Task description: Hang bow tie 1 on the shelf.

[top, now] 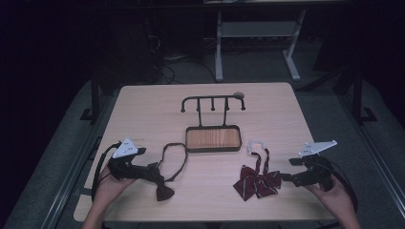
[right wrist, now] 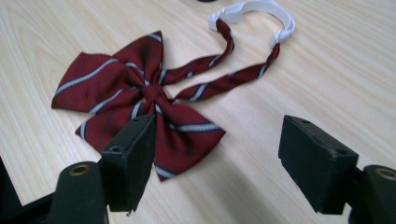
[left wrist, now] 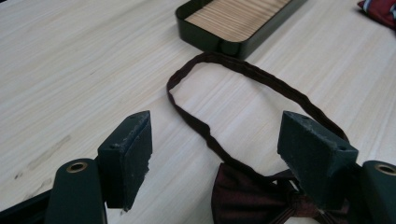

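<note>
The worktop (top: 143,109) carries a black rack with a wood-lined tray (top: 212,138) at its middle. Near the front edge, toward the left corner, lies a dark bow tie (left wrist: 252,196); my left claw (left wrist: 224,154) is spread wide over its knot. Toward the right corner lies a striped bow tie (right wrist: 140,100), with my right claw (right wrist: 219,158) spread just beside it.
</note>
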A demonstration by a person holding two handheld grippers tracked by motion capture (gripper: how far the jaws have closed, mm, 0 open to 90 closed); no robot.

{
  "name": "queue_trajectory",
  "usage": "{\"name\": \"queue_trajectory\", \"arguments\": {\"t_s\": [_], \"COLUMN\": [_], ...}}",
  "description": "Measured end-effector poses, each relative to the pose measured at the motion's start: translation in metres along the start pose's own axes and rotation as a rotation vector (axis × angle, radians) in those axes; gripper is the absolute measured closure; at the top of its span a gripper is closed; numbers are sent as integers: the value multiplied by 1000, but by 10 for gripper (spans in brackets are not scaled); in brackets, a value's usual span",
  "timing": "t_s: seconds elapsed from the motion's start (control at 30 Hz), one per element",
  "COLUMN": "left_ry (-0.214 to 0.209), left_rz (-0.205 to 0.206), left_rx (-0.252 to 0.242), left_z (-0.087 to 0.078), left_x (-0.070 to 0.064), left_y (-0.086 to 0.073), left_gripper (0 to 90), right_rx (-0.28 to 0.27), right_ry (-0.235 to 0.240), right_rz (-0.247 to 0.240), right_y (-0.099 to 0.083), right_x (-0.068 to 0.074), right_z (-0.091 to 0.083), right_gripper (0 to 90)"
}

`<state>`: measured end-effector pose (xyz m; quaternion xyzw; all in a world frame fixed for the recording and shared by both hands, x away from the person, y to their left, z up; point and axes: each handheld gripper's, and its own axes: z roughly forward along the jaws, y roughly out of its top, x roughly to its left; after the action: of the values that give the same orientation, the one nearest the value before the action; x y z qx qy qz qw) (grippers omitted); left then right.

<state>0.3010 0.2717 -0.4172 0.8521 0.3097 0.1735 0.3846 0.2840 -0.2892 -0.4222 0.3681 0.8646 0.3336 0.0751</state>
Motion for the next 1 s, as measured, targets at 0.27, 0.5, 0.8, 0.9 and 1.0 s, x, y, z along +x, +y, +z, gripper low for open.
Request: {"name": "queue_trajectory", "arguments": {"t_s": [0.27, 0.5, 0.8, 0.9, 1.0], "left_ry": [-20, -11, -11, 0, 6], "left_rz": [5, 8, 23, 23, 24], "left_rx": [0, -1, 34, 28, 24], "left_z": [2, 1, 4, 2, 0], "left_x": [-3, -2, 2, 1, 1], "left_y": [-4, -6, -10, -10, -11], "left_gripper": [262, 262, 262, 262, 262], "right_rx": [31, 57, 104, 133, 145], "right_ry": [26, 36, 27, 14, 11], "right_rz": [-23, -30, -30, -23, -20], "right_y": [24, 44, 58, 62, 68], "right_x": [-1, -7, -19, -23, -27], "right_z": [5, 10, 24, 30, 36], "right_gripper": [215, 246, 359, 379, 395]}}
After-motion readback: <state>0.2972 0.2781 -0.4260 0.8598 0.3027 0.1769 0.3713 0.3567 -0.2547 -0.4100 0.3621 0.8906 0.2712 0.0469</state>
